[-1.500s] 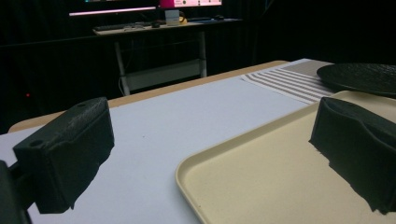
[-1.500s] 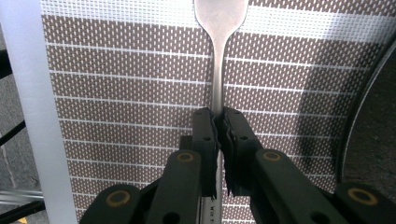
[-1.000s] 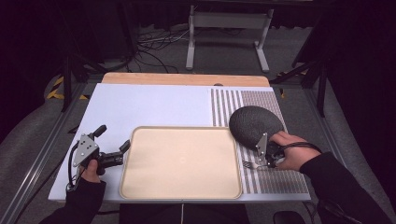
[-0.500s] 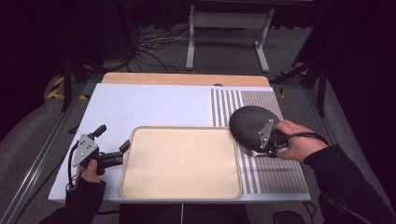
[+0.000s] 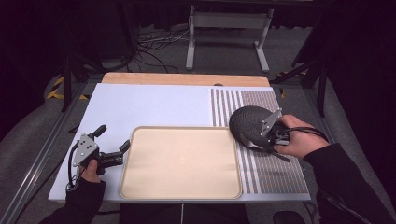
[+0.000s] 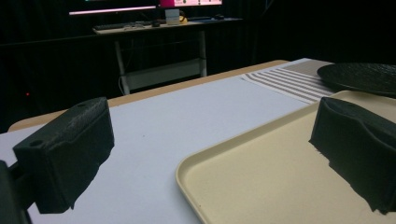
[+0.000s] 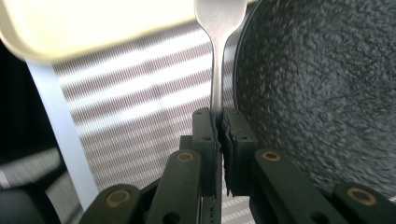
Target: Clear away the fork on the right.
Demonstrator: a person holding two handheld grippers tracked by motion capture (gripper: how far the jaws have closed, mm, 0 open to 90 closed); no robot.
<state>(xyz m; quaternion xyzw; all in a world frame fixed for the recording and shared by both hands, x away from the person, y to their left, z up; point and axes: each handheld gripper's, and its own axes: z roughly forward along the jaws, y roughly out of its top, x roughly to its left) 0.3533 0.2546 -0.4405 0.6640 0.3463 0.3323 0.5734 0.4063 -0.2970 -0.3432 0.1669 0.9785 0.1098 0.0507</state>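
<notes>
Fork (image 7: pixel 216 51): metal, clamped by its handle between the closed jaws of the right gripper (image 7: pixel 218 135); long axis runs straight out from the jaws toward the top of the right gripper view, neck passing just beside the rim of the dark textured plate (image 5: pixel 250 125), head near the cream tray (image 5: pixel 182 161). High view: right hand (image 5: pixel 296 140) at right of centre on the striped mat (image 5: pixel 273 168); left gripper (image 5: pixel 112 156) at lower left, jaws wide apart, holding nothing, at the tray's left edge. Right hand nearer the fork. Writing: none legible
</notes>
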